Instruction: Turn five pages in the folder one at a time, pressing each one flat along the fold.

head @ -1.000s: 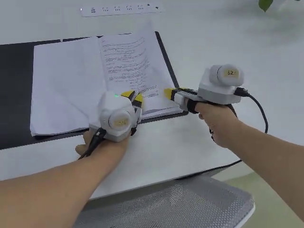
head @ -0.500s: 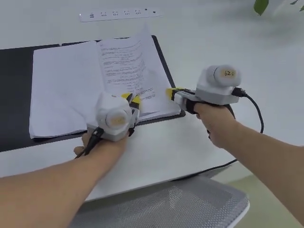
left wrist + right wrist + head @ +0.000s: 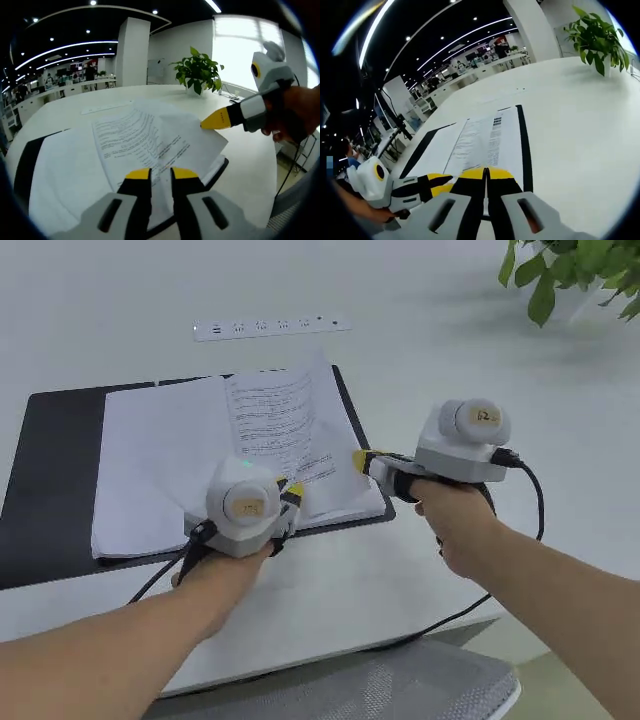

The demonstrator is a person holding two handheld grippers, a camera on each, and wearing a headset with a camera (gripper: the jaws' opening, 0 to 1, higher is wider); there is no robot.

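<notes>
Left gripper (image 3: pixel 160 174) jaws a sliver apart over the printed page (image 3: pixel 270 420); right gripper (image 3: pixel 485 172) pressed closed, tip at that page's outer edge.

Head view holdings: white table (image 3: pixel 480 360); black folder (image 3: pixel 50 480) lying open on it, white pages (image 3: pixel 160 470) spread flat. One printed page (image 3: pixel 275 420) bows up off the right-hand stack. Left gripper (image 3: pixel 290 492), fist-held, yellow tips over the near edge of the pages by the fold. Right gripper (image 3: pixel 360 458), yellow tips together at the raised page's right edge, black cable (image 3: pixel 535 510) trailing near right. Far: white power strip (image 3: pixel 272 327). Far right: green plant (image 3: pixel 570 270). Near edge: grey mesh chair (image 3: pixel 380 680).
</notes>
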